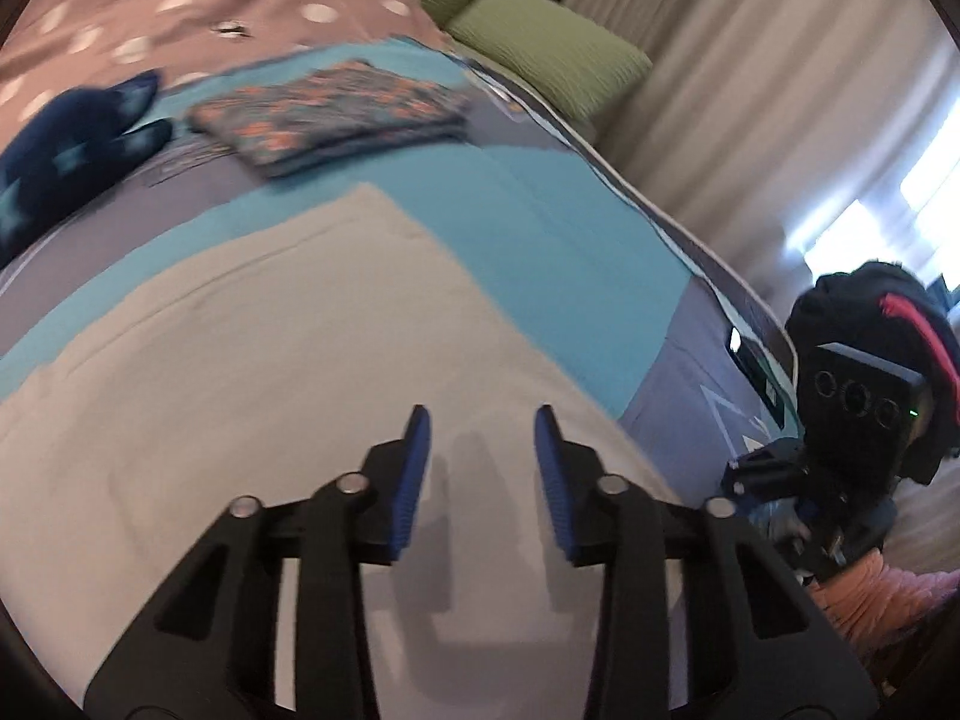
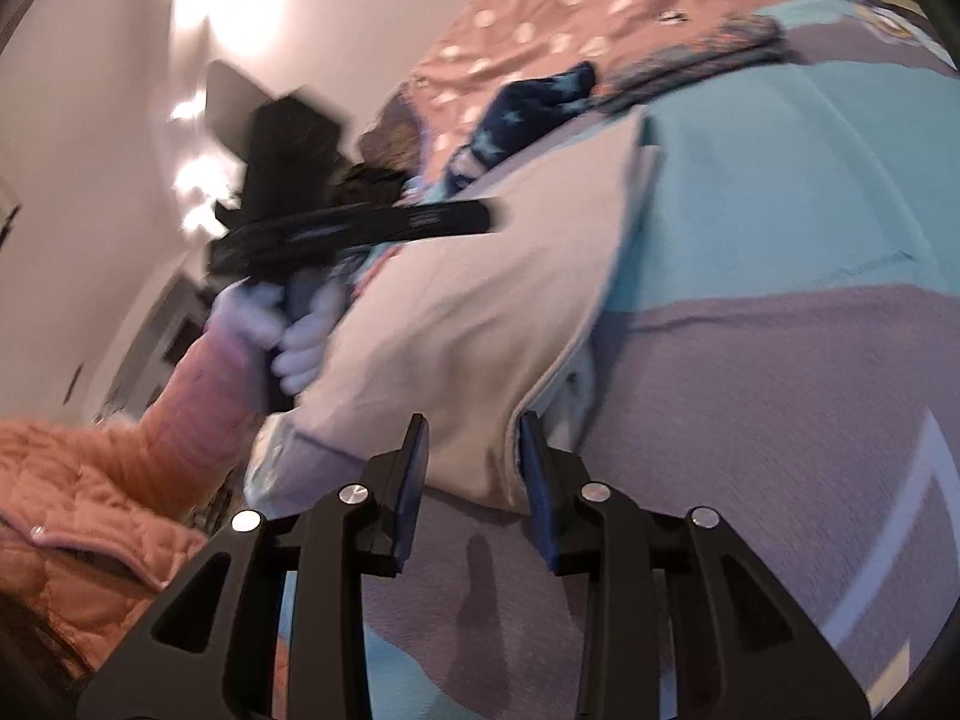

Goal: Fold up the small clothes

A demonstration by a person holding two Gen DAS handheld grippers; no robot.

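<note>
**Both tools apart over a beige garment on the bed**

The left tool (image 1: pixel 483 420) hangs above the beige garment (image 1: pixel 288 360) with its blue pads (image 1: pixel 414 480) parted and nothing between them; only its shadow falls on the cloth below. The right tool (image 2: pixel 471 426) sits low at the near corner of the same beige garment (image 2: pixel 480 324), its blue pads spread to either side of the folded edge. The cloth lies between them, but the pads do not appear to press on it.

In the right wrist view the left tool (image 2: pixel 474 219) shows from the side, blurred, held in a gloved hand (image 2: pixel 288 330) with a pink sleeve (image 2: pixel 198 384) behind it. In the left wrist view the right tool's black body (image 1: pixel 852 396) shows at the far right edge of the bed, above an orange quilted jacket (image 1: pixel 876 600).

The beige garment lies flat and folded on the bedspread (image 1: pixel 540 228), which is patterned in turquoise and grey blocks. Beyond it, well apart, rests a folded floral piece (image 1: pixel 336 114) in dark blue with orange marks. To the left of that lies a dark navy item with pale stars (image 1: pixel 66 150), loosely heaped. Farther back spreads a dusty pink cover with white dots (image 1: pixel 210 6). A green cushion (image 1: pixel 540 42) sits past the bed's far corner, and pale curtains (image 1: pixel 750 90) hang behind it, lit from a window (image 1: pixel 888 210).
</note>
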